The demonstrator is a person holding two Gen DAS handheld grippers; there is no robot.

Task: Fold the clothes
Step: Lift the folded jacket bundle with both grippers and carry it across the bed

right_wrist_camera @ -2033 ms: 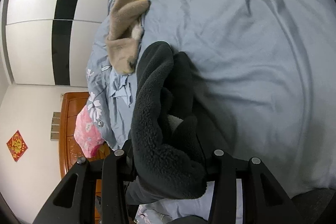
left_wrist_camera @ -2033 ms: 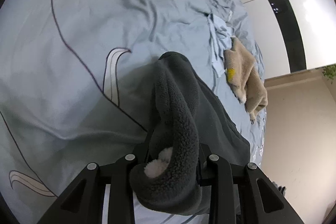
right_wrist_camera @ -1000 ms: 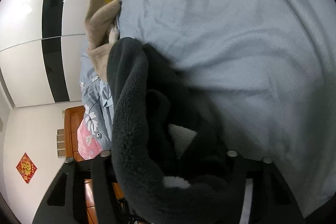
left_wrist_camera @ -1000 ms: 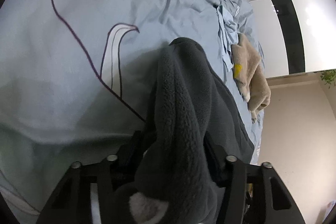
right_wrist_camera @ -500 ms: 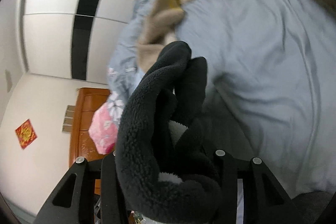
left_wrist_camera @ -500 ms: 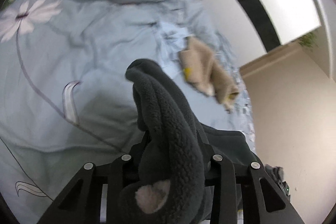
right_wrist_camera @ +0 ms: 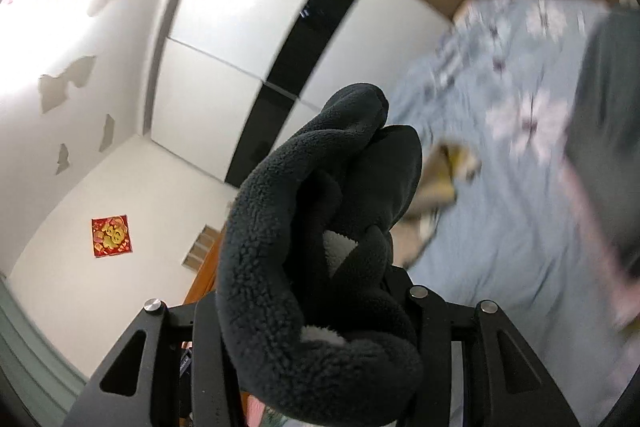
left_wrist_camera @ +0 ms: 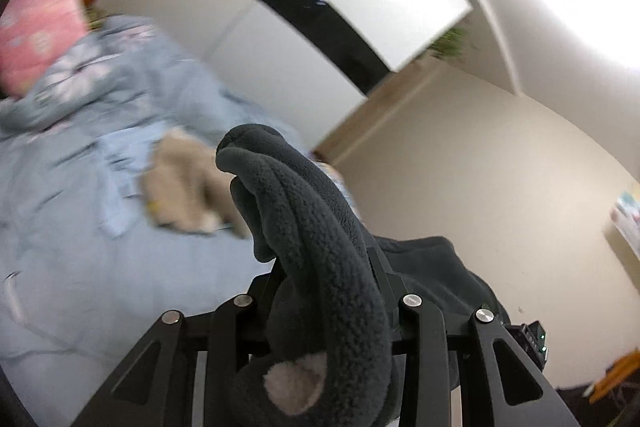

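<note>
Fleece garment [left_wrist_camera: 320, 247], dark grey, clamped in both tools, hides bed [left_wrist_camera: 80, 267] (tan garment [left_wrist_camera: 180, 195] beyond).

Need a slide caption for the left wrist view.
Left gripper clamps bunched dark fleece garment above the blue bedspread.

We see a blue floral bedspread [left_wrist_camera: 80, 259] under a pink pillow [left_wrist_camera: 36, 23], a white wardrobe [right_wrist_camera: 248, 27] with a black stripe, and a red wall decoration [right_wrist_camera: 111, 235].

I can't read any words here. A red square paper [right_wrist_camera: 111, 235] with a gold sign hangs on the wall [right_wrist_camera: 132, 187].
</note>
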